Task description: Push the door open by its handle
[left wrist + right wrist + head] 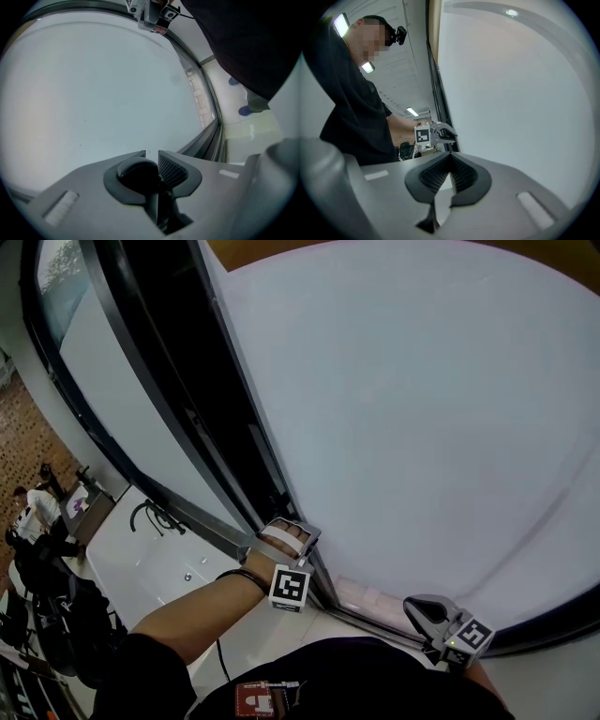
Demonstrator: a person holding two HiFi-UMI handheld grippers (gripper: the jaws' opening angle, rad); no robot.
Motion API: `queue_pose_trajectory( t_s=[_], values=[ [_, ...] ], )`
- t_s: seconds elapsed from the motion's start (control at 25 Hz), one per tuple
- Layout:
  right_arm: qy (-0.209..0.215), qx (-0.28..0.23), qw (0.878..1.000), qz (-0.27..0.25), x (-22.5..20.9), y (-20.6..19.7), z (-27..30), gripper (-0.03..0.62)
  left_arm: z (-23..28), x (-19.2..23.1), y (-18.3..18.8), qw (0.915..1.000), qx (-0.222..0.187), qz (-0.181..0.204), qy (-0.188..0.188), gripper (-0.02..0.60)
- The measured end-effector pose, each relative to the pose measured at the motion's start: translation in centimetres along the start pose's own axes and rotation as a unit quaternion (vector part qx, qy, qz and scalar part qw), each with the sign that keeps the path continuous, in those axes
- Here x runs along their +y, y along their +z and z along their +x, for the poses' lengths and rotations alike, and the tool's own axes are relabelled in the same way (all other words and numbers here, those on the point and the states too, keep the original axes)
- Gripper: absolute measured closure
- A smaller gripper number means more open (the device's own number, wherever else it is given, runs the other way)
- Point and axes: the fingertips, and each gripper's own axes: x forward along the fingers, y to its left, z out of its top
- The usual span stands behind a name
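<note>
Against the door's (422, 427) left edge, the left gripper (289, 532) is closing round a dark handle (136, 172); the right gripper (419, 608), jaws together, hangs empty nearer.

We look steeply down from the head along the white door (422, 427) and its dark frame (225, 437). Both gripper cameras sit close to that door, each facing along its own jaws. All three views share door and frame.

My left gripper (289, 538) sits at the left edge of the door (422, 427), just beside the frame (187, 409) (jaws closing, nothing between them). My right gripper (420, 607) is lower right, before the door. A sink (187, 563) lies left, beyond the frame.
</note>
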Motion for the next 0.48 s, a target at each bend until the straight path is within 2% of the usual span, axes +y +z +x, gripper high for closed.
queue_pose_trajectory(
  t_s=[0.12,0.32,0.48],
  values=[
    [0.009,-0.007,1.000,-0.005,0.1,0.2,0.6,0.594,-0.5,0.3,0.7,0.9995,-0.019,-0.025,-0.001,0.509],
    [0.018,-0.015,1.000,-0.015,0.4,1.0,1.0,0.594,-0.5,0.4,0.6,0.9997,-0.014,-0.016,0.011,0.506],
    [0.022,-0.036,0.999,0.005,0.4,1.4,1.2,0.594,-0.1,-0.2,0.2,0.9999,-0.003,0.000,0.014,0.502]
  ],
)
